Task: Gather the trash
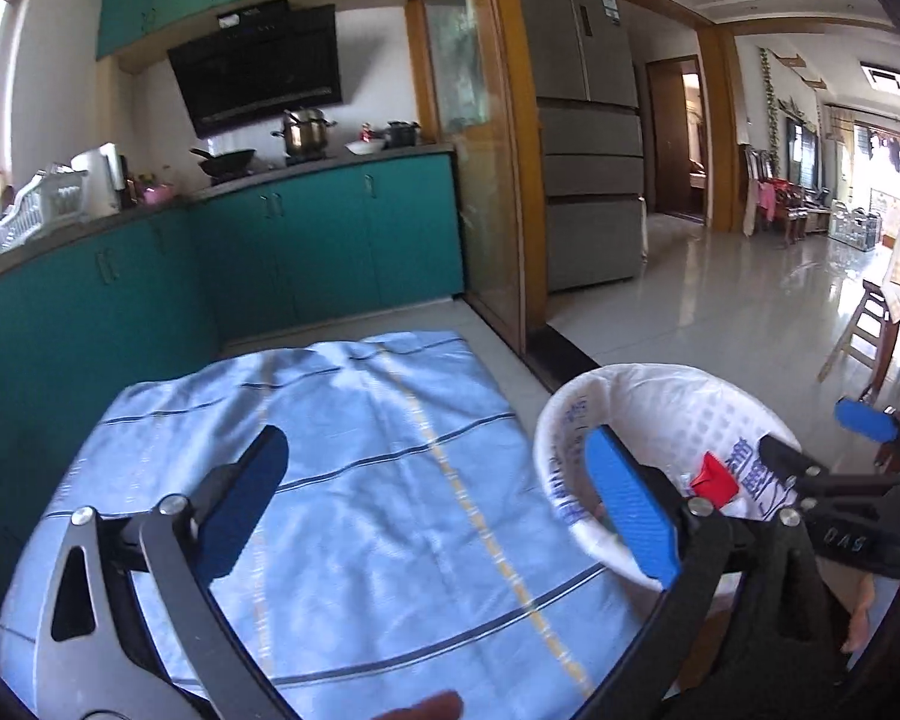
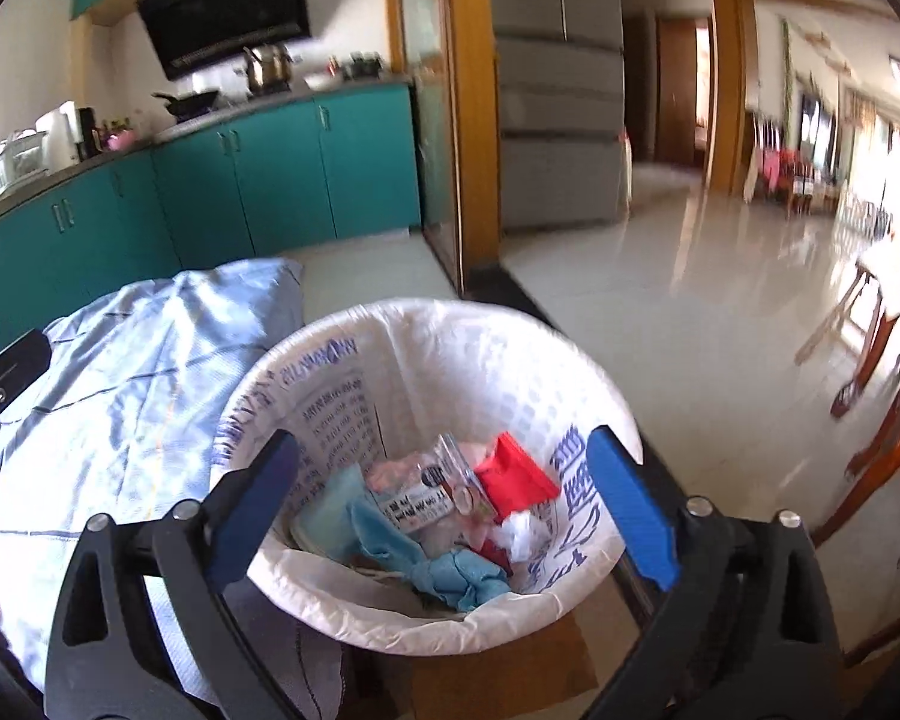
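A round bin lined with a white printed bag (image 2: 480, 324) stands beside the table; it also shows in the left wrist view (image 1: 636, 378). Inside lie a red wrapper (image 2: 513, 471), a clear labelled packet (image 2: 432, 489), crumpled blue plastic (image 2: 450, 576) and white paper. My right gripper (image 2: 444, 504) is open and empty above the bin, its blue fingers either side of the trash; it also shows in the left wrist view (image 1: 810, 438). My left gripper (image 1: 438, 507) is open and empty over the light blue striped cloth (image 1: 360, 450) covering the table.
Teal kitchen cabinets (image 1: 330, 240) with a stove, wok and pot run along the far wall. A wooden door frame (image 1: 510, 180) and grey fridge (image 1: 588, 120) stand behind the bin. Glossy tiled floor (image 1: 720, 300) extends right, with wooden stools and chairs (image 2: 882, 420) at the right.
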Available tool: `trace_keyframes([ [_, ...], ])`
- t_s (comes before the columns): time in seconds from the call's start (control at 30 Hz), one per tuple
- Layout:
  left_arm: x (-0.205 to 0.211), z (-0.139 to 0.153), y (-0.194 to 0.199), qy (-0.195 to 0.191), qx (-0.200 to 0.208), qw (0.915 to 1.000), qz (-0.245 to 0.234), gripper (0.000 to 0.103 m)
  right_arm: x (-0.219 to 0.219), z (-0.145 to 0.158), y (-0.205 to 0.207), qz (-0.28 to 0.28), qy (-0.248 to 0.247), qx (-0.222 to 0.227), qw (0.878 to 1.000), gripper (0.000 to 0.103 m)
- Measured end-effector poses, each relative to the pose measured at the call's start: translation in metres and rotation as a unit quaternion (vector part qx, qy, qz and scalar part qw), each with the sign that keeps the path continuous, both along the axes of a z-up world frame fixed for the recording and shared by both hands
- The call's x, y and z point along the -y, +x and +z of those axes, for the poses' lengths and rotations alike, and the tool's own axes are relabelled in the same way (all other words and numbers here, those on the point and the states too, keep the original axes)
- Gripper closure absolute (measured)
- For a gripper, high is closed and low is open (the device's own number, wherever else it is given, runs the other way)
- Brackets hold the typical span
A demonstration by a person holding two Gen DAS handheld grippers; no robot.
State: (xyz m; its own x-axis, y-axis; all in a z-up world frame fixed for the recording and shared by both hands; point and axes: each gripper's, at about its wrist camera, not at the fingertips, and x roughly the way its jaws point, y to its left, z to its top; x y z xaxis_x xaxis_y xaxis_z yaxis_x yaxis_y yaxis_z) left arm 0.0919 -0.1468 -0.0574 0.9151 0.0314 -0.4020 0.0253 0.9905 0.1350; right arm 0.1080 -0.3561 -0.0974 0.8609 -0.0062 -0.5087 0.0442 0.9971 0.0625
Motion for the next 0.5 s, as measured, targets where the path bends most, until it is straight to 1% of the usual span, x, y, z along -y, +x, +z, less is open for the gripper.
trace_keyframes([
  [0.03,-0.007,0.002,-0.009,0.004,0.01,0.9999,0.011,0.003,-0.005,0.005,-0.007,-0.007,-0.004,0.018,1.0,0.003],
  [0.07,-0.015,0.005,-0.018,0.006,0.019,0.9996,0.02,0.003,-0.01,0.011,-0.02,-0.012,-0.009,0.045,0.999,0.003],
  [0.13,-0.03,0.009,-0.038,-0.001,0.033,0.999,0.029,0.003,-0.024,0.021,-0.049,-0.001,-0.02,0.098,0.995,0.003],
  [0.2,-0.046,0.008,-0.057,-0.015,0.033,0.9988,0.033,0.003,-0.037,0.023,-0.077,0.012,-0.037,0.131,0.991,0.003],
  [0.27,-0.063,0.001,-0.073,-0.034,0.021,0.9985,0.037,0.003,-0.051,0.019,-0.101,0.025,-0.058,0.149,0.987,0.003],
  [0.33,-0.082,-0.009,-0.088,-0.064,-0.003,0.997,0.043,0.003,-0.06,0.013,-0.119,0.031,-0.076,0.157,0.984,0.003],
  [0.4,-0.096,-0.016,-0.098,-0.083,-0.018,0.995,0.053,0.003,-0.068,0.011,-0.137,0.041,-0.084,0.174,0.98,0.003],
  [0.47,-0.103,-0.018,-0.104,-0.081,-0.017,0.9942,0.068,0.003,-0.073,0.011,-0.148,0.049,-0.084,0.189,0.977,0.003],
  [0.5,-0.104,-0.017,-0.108,-0.079,-0.007,0.9945,0.069,0.003,-0.073,0.011,-0.151,0.05,-0.081,0.191,0.977,0.003],
])
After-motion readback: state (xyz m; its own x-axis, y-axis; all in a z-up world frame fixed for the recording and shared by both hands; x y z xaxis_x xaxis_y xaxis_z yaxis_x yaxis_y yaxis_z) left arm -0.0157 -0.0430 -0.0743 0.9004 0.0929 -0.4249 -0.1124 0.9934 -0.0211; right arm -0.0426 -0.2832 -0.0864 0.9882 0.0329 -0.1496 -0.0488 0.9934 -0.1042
